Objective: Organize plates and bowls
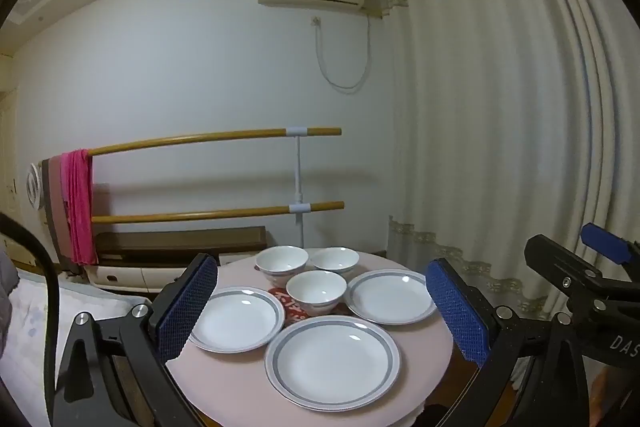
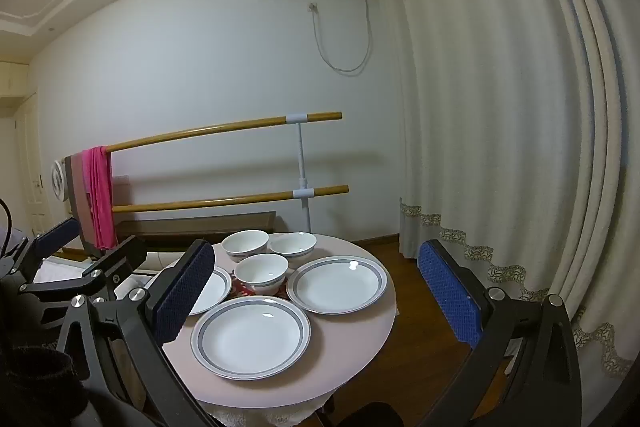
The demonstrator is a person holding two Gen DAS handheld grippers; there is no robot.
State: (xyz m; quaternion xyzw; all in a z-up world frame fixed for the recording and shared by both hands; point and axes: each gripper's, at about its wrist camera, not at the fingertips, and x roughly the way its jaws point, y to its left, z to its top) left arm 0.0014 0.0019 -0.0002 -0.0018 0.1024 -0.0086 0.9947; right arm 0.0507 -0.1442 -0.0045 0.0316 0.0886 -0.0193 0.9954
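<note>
Fingers [image 1: 188, 307] of both grippers gape empty; nothing stacked yet, so reach the lower-centre plate [image 1: 332, 361] first.

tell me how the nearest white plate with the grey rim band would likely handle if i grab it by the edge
The nearest white plate with the grey rim band looks like glazed ceramic, so probably stiff, fragile and fairly heavy for its size. Its glossy highlights suggest a slippery surface. It lies flat on the round pink table, so the low rim may be hard to get the fingers under.
</note>
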